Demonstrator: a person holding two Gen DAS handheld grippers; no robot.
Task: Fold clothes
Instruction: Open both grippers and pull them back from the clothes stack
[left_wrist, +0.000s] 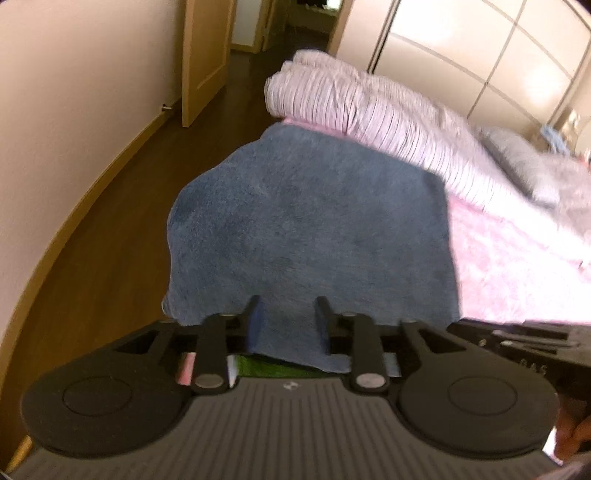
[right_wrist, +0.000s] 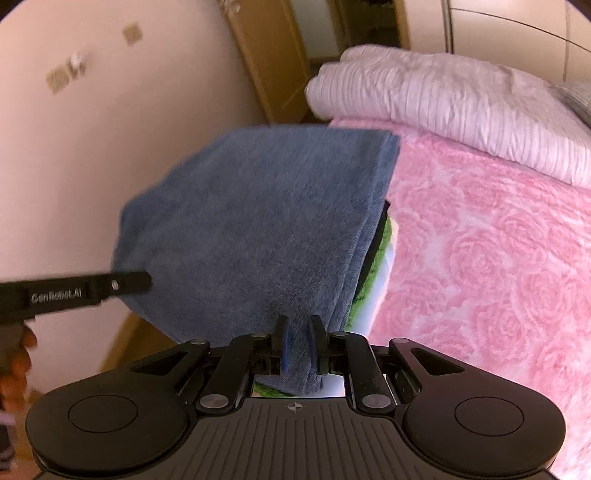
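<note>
a: the blue towel is lying folded at the bed corner.
b: left gripper is standing released; right gripper is pinching its near edge (overhang could be dragging it off).

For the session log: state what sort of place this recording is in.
Most likely a home bedroom: a bed under a pink rose-patterned blanket, a folded pale quilt on it, wardrobe doors behind, and an open door onto a hallway.

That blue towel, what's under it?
Under the blue towel a green-and-white cloth peeks out at its right edge, on the pink blanket. Most of that cloth is covered, so what it is stays unclear.
</note>
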